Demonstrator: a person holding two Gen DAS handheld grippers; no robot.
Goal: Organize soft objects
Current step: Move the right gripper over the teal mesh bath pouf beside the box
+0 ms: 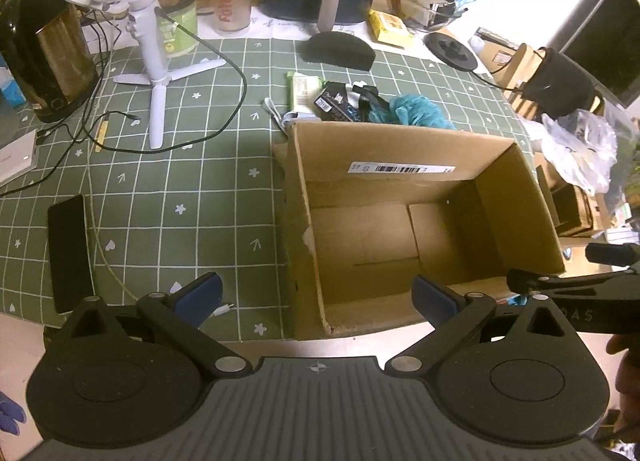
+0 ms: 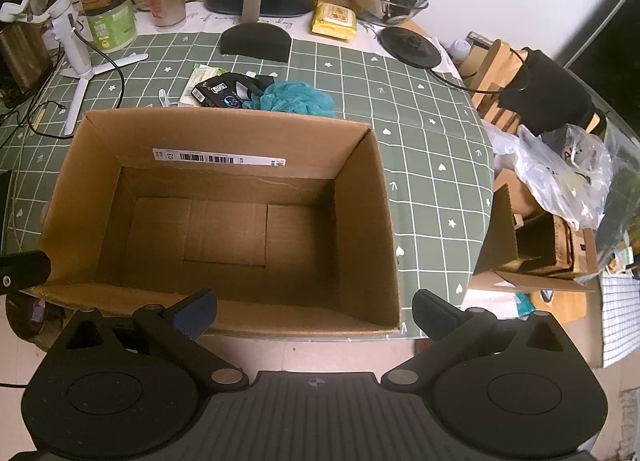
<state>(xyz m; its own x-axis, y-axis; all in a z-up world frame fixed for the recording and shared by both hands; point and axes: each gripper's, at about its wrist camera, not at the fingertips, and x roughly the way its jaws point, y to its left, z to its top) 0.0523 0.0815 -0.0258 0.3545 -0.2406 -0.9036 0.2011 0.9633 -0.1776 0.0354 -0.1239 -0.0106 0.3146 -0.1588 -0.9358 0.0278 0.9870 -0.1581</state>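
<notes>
While both of your grippers, the left gripper [image 1: 316, 297] and the right gripper [image 2: 314, 311], hung with jaws spread wide and nothing between them near the front rim of the empty cardboard box [image 2: 356, 197], the soft things lay heaped on the green tablecloth [image 2: 432, 141] just behind its far wall. You had a teal mesh puff [image 2: 298, 97] there, likely featherlight, springy and easily crushed, so pinching deep into its bunched middle looked safest. Beside it, the black packet [image 2: 218, 95] seemed slicker; take it across its flat faces.
</notes>
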